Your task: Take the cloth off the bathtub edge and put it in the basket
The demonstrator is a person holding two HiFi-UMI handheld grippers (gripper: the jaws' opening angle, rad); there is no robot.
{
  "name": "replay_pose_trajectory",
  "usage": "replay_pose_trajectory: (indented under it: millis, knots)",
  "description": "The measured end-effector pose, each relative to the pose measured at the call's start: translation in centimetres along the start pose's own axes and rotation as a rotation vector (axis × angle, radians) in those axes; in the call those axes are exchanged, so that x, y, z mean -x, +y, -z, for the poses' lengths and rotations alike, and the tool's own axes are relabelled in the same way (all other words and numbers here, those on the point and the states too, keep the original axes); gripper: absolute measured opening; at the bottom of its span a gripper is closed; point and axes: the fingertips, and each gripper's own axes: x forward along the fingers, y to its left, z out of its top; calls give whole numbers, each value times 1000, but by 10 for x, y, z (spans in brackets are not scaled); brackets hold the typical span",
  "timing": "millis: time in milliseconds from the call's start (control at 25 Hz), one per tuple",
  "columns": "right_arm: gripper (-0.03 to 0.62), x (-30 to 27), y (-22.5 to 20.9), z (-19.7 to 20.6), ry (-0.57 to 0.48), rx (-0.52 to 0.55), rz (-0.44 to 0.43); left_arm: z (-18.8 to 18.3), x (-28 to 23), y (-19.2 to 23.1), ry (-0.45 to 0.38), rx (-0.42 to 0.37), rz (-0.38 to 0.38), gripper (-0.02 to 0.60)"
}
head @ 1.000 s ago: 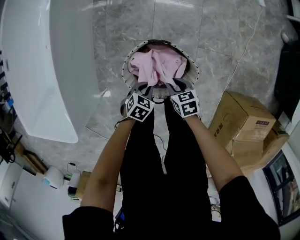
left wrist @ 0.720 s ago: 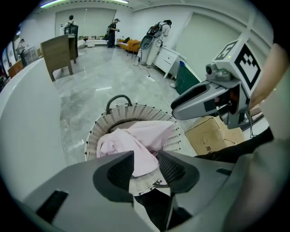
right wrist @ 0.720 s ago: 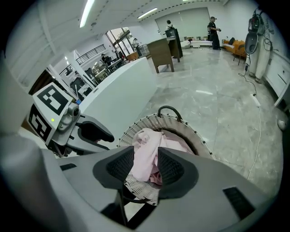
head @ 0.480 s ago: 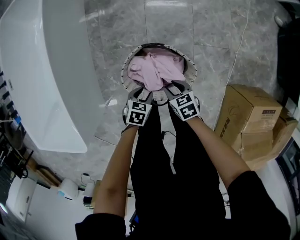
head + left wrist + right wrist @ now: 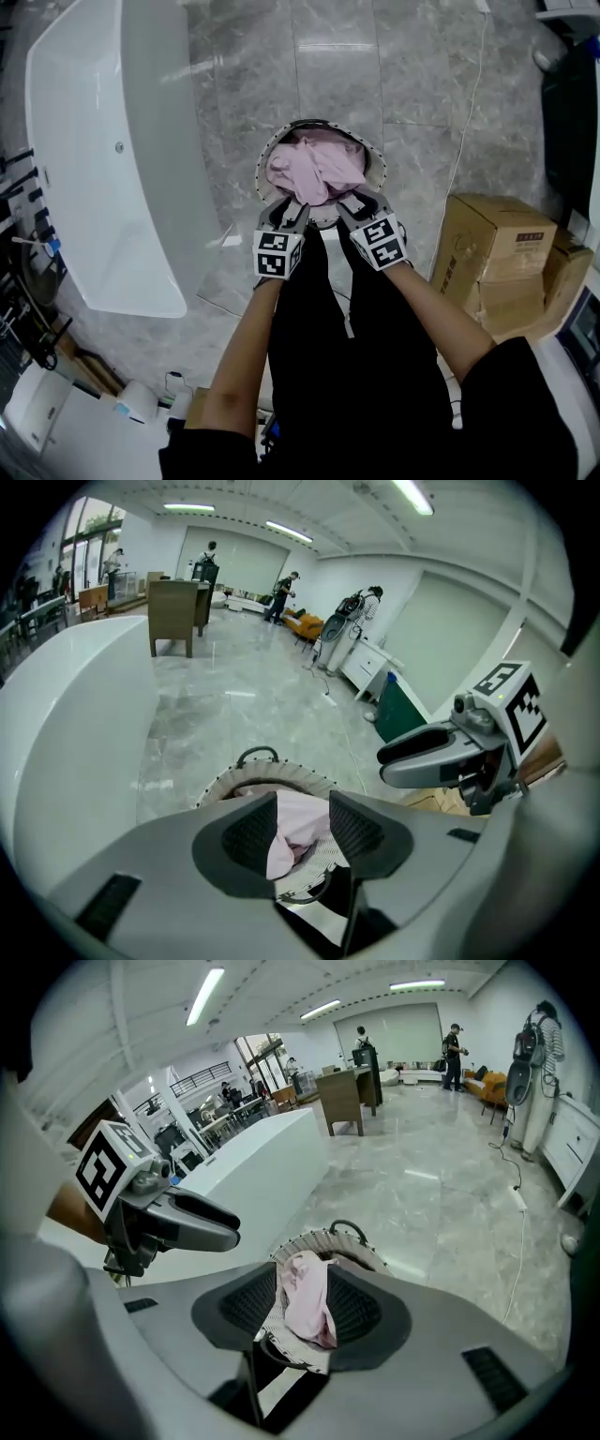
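Note:
The pink cloth (image 5: 314, 169) lies bunched inside the round white basket (image 5: 379, 159) on the grey marble floor, right of the white bathtub (image 5: 103, 178). Both grippers hang side by side over the basket's near rim. My left gripper (image 5: 289, 214) is open, and the cloth (image 5: 295, 813) shows below through its gap, untouched. The jaws of my right gripper (image 5: 361, 208) are opening. A fold of the cloth (image 5: 305, 1297) shows in their gap, and the pads do not press on it. In the right gripper view the basket (image 5: 323, 1238) stands beside the bathtub (image 5: 253, 1171).
Cardboard boxes (image 5: 492, 248) are stacked on the floor to the right of the basket. A white cable (image 5: 466, 141) runs across the tiles beyond it. The person's black-clad legs stand just behind the basket. A wooden cabinet (image 5: 173, 616) and several people are far off.
Both grippers have let go of the cloth and drawn back a little from the basket toward the person. The cloth has settled deeper inside the basket.

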Motion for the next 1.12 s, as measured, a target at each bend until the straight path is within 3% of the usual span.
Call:
replay_pose_trajectory:
  millis: [240,400,600,920,1120]
  knots:
    - [179,74,18,-59,-126,-24,27,-62,75,-38,-161,22,21,181]
    - [187,116,40,-96,-182,-47,-13,-117,136,-59,-322,15,0,179]
    - [196,176,76,-157,-316,2,-52,-173,216,-78,-497,39,24,179]
    - [201,264,114,-257,-546,71,-43,-237,322,-63,-707,144,-2,181]
    - [209,306,129,-296,-647,79,-52,-276,382,-77,-808,33,-34,181]
